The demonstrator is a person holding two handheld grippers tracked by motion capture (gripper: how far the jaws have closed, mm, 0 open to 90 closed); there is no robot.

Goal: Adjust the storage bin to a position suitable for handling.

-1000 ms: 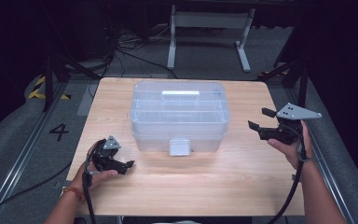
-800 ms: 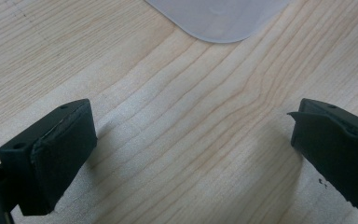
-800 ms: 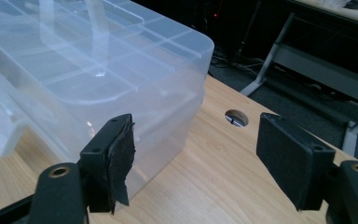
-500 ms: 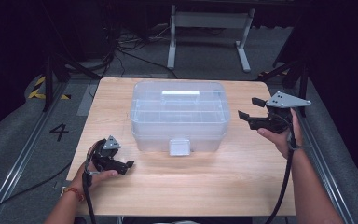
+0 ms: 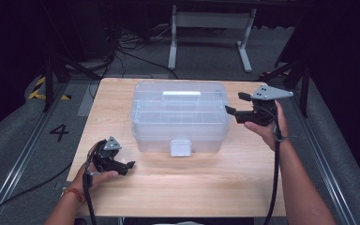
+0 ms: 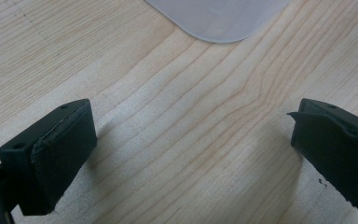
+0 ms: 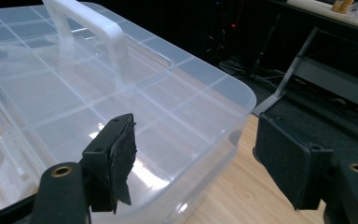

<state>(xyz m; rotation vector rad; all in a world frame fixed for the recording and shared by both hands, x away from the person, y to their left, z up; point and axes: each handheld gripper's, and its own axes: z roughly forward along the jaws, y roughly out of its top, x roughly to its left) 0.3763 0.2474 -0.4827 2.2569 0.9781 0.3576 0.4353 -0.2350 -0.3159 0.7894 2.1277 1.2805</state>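
Clear plastic, ribbed into compartments under a closed lid, the storage box (image 5: 180, 116) sits on the middle of the wooden table (image 5: 206, 180), slightly toward 12 o'clock, its long axis running from 9 to 3 o'clock. A white handle (image 7: 91, 29) lies along the lid's centre, and a latch tab (image 5: 180, 146) hangs from the front wall at 6 o'clock.

At the box's 3 o'clock end the right gripper (image 5: 236, 105) is lifted off the tabletop, its jaws spread and holding nothing, pointing toward 9 o'clock at the short side. In the right gripper view one pad stands in front of the lid's corner and the other out past the rim, so the corner lies just ahead of the opening; I judge this hand much the nearer to the box, likely closing on that end or the lid edge. Whether a pad already touches plastic I cannot tell.

Down at 7 o'clock from the box, the left gripper (image 5: 122, 165) rests low over bare wood, well apart from the front wall, jaws wide apart and empty, with a rounded corner of the box (image 6: 219, 18) just visible beyond them
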